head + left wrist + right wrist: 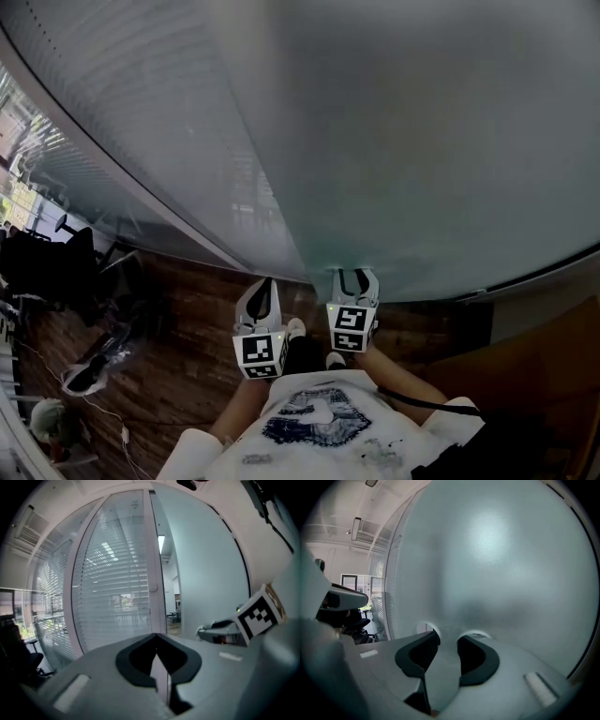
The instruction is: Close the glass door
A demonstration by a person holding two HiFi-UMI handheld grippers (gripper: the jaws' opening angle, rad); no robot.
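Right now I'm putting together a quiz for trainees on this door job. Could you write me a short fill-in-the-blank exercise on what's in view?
1. The right gripper faces the frosted glass door with its jaws ____.
2. The left gripper has its jaws ____.
3. In the left gripper view, horizontal ____ hang to the left of the white frame.
Missing words: apart; together; blinds.
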